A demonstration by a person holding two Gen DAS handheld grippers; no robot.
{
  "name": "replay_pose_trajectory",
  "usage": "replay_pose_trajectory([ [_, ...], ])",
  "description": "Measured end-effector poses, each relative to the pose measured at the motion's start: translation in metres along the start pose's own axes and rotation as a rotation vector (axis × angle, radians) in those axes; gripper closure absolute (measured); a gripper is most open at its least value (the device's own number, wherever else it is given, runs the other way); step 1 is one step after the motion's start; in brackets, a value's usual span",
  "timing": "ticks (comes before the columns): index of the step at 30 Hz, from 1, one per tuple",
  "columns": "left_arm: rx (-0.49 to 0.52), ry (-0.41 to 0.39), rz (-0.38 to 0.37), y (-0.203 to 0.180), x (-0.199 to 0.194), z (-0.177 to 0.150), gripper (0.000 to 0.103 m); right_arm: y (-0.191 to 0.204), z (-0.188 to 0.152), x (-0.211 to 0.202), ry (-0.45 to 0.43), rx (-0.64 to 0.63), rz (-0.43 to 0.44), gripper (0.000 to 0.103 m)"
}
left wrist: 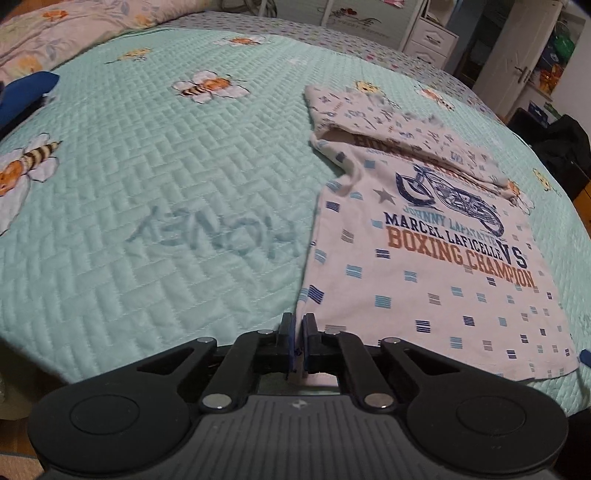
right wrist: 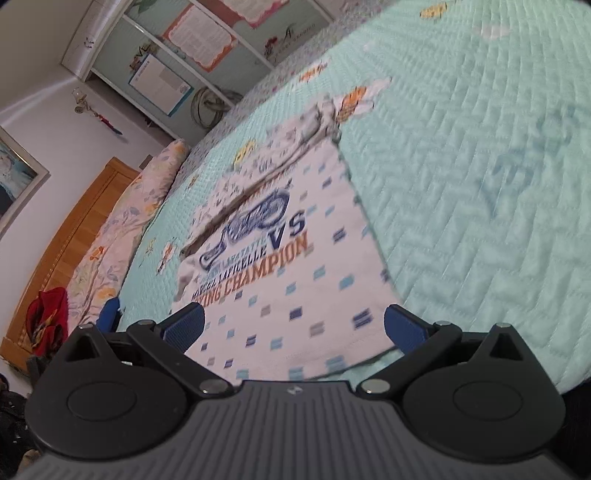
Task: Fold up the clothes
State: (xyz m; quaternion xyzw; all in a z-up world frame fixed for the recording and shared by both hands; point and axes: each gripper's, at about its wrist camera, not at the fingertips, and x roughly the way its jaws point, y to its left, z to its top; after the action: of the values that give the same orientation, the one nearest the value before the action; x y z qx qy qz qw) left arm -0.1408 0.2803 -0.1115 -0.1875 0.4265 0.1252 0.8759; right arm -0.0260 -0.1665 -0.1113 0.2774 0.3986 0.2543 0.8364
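Note:
A white T-shirt (left wrist: 424, 266) with small striped squares and a "BOXING CHAMPION" print lies flat on the mint quilted bedspread (left wrist: 166, 221). Its top part is folded down over the print. My left gripper (left wrist: 298, 321) is shut at the shirt's near left hem corner, and a strip of pale fabric shows between its pads. In the right wrist view the same shirt (right wrist: 295, 266) stretches away from me. My right gripper (right wrist: 295, 325) hangs open over the near hem, its blue pads (right wrist: 402, 328) wide apart with nothing pinched between them.
A floral quilt (left wrist: 55, 29) and a blue item (left wrist: 26, 92) lie at the bed's far left. White drawers (left wrist: 428, 40), a door (left wrist: 517, 59) and a dark bag (left wrist: 561, 147) stand beyond the right side. A wooden headboard (right wrist: 74, 221) and a red cloth (right wrist: 46, 321) are visible in the right wrist view.

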Motion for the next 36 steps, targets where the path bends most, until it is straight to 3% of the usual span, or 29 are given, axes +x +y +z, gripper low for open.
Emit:
replay_pose_trajectory([
  [4,0.003,0.012,0.000,0.002,0.001,-0.002,0.099,-0.022,0.009,-0.007,-0.013,0.078,-0.011,0.000],
  [9,-0.009,0.018,0.003,0.002,0.003,-0.002,0.099,-0.045,0.009,-0.005,0.002,0.171,0.037,0.000],
  [17,0.011,0.017,0.026,-0.004,0.001,-0.003,0.099,-0.052,0.010,0.005,0.031,0.169,0.162,0.000],
  [23,0.031,0.032,0.036,-0.007,0.005,-0.003,0.099,-0.051,0.008,0.011,0.096,0.136,0.173,0.003],
  [24,0.036,0.035,0.039,-0.008,0.006,-0.003,0.099,-0.051,0.009,0.011,0.103,0.139,0.179,0.006],
  [26,0.042,0.039,0.044,-0.009,0.007,-0.003,0.099,-0.054,0.008,0.013,0.116,0.145,0.180,0.027],
  [28,0.046,0.042,0.048,-0.010,0.008,-0.003,0.099,-0.058,0.008,0.016,0.121,0.160,0.182,0.037],
  [33,0.054,0.051,0.053,-0.011,0.010,-0.003,0.098,-0.057,0.008,0.019,0.135,0.133,0.181,0.044],
  [36,0.062,0.058,0.055,-0.011,0.011,-0.002,0.098,-0.058,0.006,0.018,0.142,0.109,0.131,0.078],
])
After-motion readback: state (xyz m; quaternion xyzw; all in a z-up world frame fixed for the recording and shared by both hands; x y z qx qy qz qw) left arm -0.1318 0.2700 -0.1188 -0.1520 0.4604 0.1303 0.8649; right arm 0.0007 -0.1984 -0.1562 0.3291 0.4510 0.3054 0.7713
